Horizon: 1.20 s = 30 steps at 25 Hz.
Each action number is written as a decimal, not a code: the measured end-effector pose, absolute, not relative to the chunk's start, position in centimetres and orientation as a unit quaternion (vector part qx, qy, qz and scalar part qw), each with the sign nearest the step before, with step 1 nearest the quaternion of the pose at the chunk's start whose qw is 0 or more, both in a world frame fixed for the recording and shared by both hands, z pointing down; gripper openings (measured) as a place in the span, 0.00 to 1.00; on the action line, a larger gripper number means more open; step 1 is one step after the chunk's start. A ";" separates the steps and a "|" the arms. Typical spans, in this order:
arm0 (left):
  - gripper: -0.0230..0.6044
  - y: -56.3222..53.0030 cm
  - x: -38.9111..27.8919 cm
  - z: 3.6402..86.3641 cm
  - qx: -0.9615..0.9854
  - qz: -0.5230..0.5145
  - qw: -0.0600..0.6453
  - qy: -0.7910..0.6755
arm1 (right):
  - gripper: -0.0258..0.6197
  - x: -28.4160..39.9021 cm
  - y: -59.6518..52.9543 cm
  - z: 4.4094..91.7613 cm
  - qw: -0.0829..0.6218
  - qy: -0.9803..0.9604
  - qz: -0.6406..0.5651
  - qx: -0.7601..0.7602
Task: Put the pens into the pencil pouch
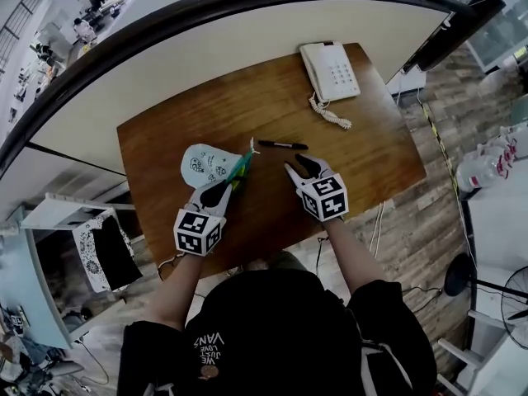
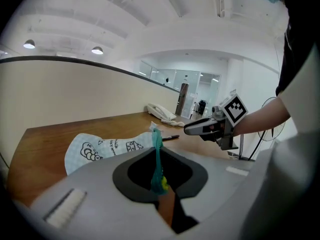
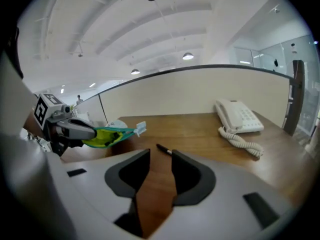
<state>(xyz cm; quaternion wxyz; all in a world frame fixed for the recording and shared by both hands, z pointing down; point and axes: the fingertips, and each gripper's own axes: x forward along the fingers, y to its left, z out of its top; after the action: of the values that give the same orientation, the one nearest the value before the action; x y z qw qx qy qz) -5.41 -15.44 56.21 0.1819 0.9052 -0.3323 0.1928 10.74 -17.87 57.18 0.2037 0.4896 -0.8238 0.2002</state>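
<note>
A white patterned pencil pouch (image 1: 206, 164) with a green zip edge lies on the wooden desk (image 1: 363, 155). My left gripper (image 1: 224, 190) is shut on that green edge, holding the mouth lifted; the green strip (image 2: 157, 159) runs between its jaws. In the right gripper view the raised pouch (image 3: 107, 135) hangs from the left gripper (image 3: 75, 129). A black pen (image 1: 282, 145) lies on the desk just beyond the pouch mouth. My right gripper (image 1: 299, 167) hovers open and empty just short of the pen (image 3: 164, 149), which lies straight ahead of its jaws.
A white desk phone (image 1: 330, 71) with a coiled cord (image 1: 332, 115) sits at the desk's far right corner. A curved partition wall (image 1: 247, 23) borders the desk's far side. Bare wood lies between pen and phone.
</note>
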 end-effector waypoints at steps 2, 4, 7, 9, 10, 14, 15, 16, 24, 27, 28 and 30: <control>0.09 -15.7 -5.5 56.4 0.902 0.191 0.186 -0.339 | 0.21 12.0 -18.7 57.8 0.217 -0.820 0.194 0.494; 0.09 -15.8 -5.6 56.7 0.899 0.189 0.190 -0.347 | 0.21 13.0 -19.4 58.6 0.234 -0.818 0.188 0.491; 0.09 -16.1 -5.7 56.9 0.894 0.188 0.193 -0.358 | 0.21 13.8 -20.2 60.0 0.270 -0.820 0.170 0.476; 0.09 -16.3 -5.6 56.8 0.892 0.185 0.195 -0.364 | 0.21 14.2 -20.7 60.8 0.295 -0.823 0.155 0.461; 0.09 -16.3 -5.5 56.8 0.891 0.183 0.195 -0.367 | 0.21 14.5 -20.9 61.1 0.307 -0.824 0.149 0.453; 0.09 -16.5 -5.3 56.9 0.887 0.178 0.197 -0.377 | 0.21 15.2 -21.6 62.6 0.347 -0.829 0.122 0.422; 0.09 -16.6 -5.3 56.9 0.886 0.177 0.198 -0.379 | 0.21 15.3 -21.8 62.7 0.355 -0.830 0.117 0.413; 0.09 -16.6 -5.3 56.9 0.885 0.176 0.199 -0.382 | 0.21 15.3 -21.9 62.9 0.361 -0.832 0.114 0.405; 0.09 -17.0 -5.6 56.9 0.879 0.171 0.208 -0.394 | 0.21 15.0 -22.1 64.2 0.364 -0.856 0.146 0.338; 0.09 -16.9 -5.7 57.1 0.879 0.171 0.212 -0.392 | 0.21 15.1 -22.2 64.5 0.361 -0.856 0.156 0.335; 0.09 -16.9 -5.7 57.2 0.879 0.170 0.213 -0.392 | 0.21 15.2 -22.3 64.5 0.361 -0.855 0.155 0.338; 0.09 -16.9 -5.6 57.2 0.878 0.167 0.214 -0.394 | 0.19 15.3 -22.3 64.5 0.365 -0.854 0.151 0.339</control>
<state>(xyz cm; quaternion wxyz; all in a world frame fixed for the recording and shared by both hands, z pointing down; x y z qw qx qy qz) -5.64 -16.88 57.21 0.2143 0.8782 -0.3937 0.1666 15.33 -22.28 64.52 0.3650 0.3391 -0.8539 0.1507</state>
